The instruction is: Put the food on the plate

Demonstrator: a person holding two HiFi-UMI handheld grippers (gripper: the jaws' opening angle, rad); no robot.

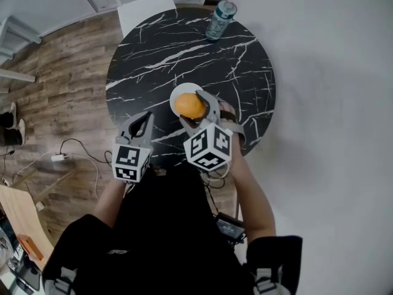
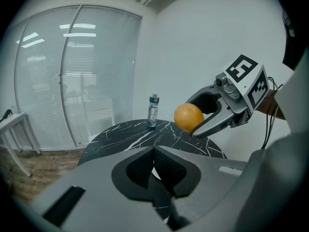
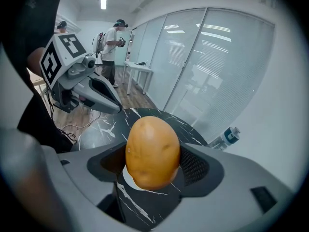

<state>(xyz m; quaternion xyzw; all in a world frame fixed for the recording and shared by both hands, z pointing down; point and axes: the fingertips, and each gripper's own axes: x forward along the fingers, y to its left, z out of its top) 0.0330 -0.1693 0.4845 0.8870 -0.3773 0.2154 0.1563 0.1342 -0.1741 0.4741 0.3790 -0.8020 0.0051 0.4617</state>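
Gripping an orange-brown potato (image 3: 152, 152) between both jaws, the right gripper (image 3: 153, 154) is holding it in the centre of the right gripper view, the pads pressing on its two sides. In the head view the potato is sitting over a white plate (image 1: 178, 93) just below the middle of the frame, covering most of it. The left gripper view is showing the potato lifted clear of the tabletop (whether it is straight above the plate cannot be told from there). A sliver of the plate is peeking out under the potato in the right gripper view.

The left gripper (image 2: 154, 151) is hovering to the left of the plate over the near edge of the table, its jaws meeting at the tips with nothing between them.

The plate is lying on a round black marble table (image 1: 245, 72) with white veins. A water bottle (image 1: 220, 20) is standing upright at the far edge, toward the top of the head view, well apart from the plate. A white chair (image 1: 144, 8) is sitting beyond the table, and a cable (image 1: 73, 149) is trailing over the wooden floor (image 1: 61, 72) at the left.
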